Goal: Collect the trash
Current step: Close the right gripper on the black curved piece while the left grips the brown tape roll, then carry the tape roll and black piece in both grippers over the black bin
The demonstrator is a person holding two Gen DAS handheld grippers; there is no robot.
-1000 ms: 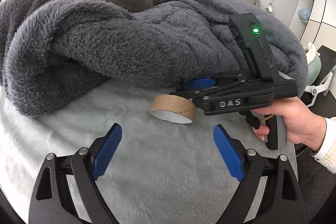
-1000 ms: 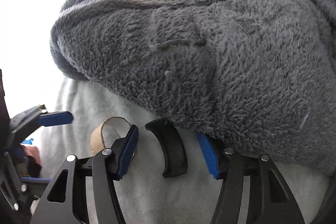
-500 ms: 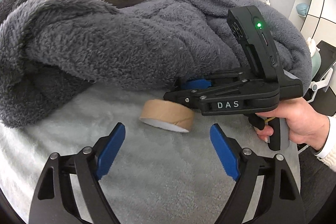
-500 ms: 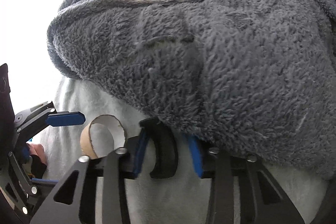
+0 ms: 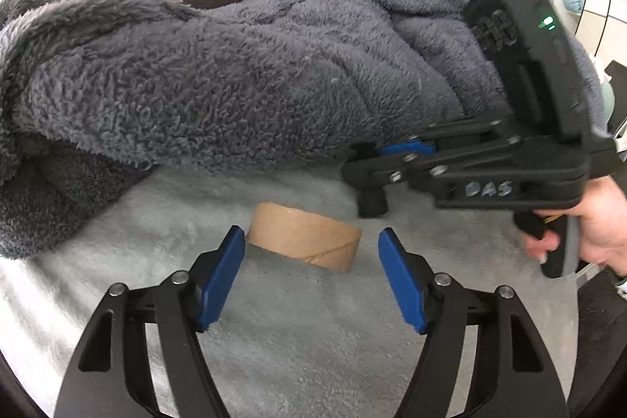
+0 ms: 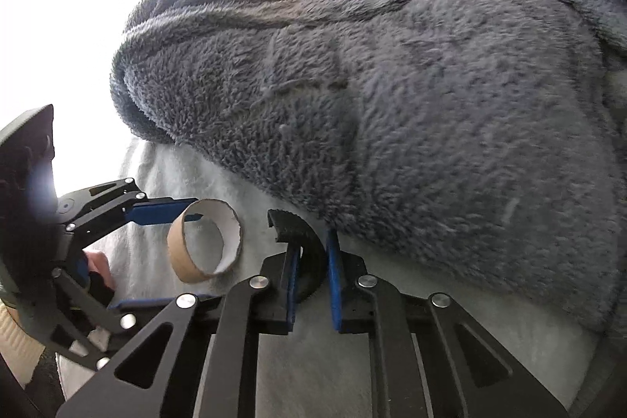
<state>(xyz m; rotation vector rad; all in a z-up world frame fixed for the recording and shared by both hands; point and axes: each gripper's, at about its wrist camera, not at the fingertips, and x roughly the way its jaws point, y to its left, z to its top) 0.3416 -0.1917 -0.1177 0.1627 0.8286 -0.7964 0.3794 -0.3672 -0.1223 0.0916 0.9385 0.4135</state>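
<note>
Black curved plastic scrap [image 6: 303,253] sits clamped in my right gripper [image 6: 311,281]. My left gripper [image 5: 311,277], its jaws just closing, brackets the cardboard ring [image 5: 303,241] without touching.

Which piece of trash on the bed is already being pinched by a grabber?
The curved black piece: the right gripper is shut on it. The brown cardboard ring lies loose on the bed, between the left gripper's open fingers.
</note>
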